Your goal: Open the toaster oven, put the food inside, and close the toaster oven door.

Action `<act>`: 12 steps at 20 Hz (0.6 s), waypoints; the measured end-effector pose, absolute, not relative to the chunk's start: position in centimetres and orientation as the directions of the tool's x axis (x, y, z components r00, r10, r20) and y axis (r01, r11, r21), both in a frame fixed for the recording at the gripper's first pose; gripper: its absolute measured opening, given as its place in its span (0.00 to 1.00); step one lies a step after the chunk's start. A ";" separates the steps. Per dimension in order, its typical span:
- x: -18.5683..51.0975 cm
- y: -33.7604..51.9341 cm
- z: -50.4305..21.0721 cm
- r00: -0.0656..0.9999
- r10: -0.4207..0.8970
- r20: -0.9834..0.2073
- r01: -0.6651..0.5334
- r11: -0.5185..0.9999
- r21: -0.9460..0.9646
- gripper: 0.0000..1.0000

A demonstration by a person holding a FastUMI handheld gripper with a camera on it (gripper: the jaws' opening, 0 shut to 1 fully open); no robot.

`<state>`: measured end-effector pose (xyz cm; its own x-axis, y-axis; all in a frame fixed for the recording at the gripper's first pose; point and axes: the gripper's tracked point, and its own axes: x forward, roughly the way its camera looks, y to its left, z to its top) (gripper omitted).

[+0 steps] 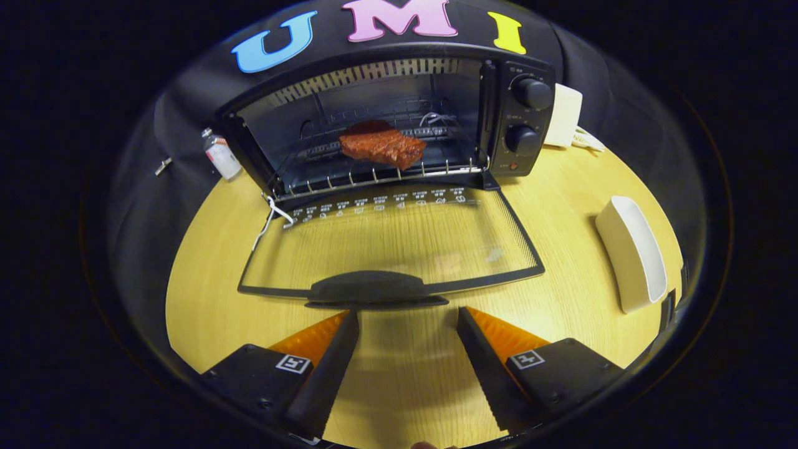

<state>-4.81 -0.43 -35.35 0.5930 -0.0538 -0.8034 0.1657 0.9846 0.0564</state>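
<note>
A black toaster oven (522, 118) stands at the far side of the wooden table, two knobs on its right panel. Its glass door (399, 240) lies folded down flat toward me, the dark handle (368, 288) at its near edge. A reddish-brown piece of meat (381, 146) rests on the wire rack (374, 176) inside the oven. My gripper (408, 321) is open, with nothing between its fingers. The fingertips sit just short of the door handle, a little above the table.
A white oblong dish (631, 252) lies on the table to the right of the door. A small white bottle (221, 156) stands left of the oven. A white box (564, 115) with a cable sits behind the oven's right side. Bare tabletop (206, 293) lies left of the door.
</note>
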 end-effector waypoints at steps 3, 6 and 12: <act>-4.6 0.2 -35.6 0.594 -0.037 -0.804 0.130 0.990 0.050 0.99; -4.7 0.3 -35.4 0.583 -0.028 -0.812 0.124 0.991 0.054 0.98; -4.3 0.8 -31.2 0.637 -0.007 -0.771 0.065 0.997 0.045 0.98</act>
<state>-4.29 0.81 -31.19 0.6367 -0.0067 -0.7711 0.0647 0.9969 0.0447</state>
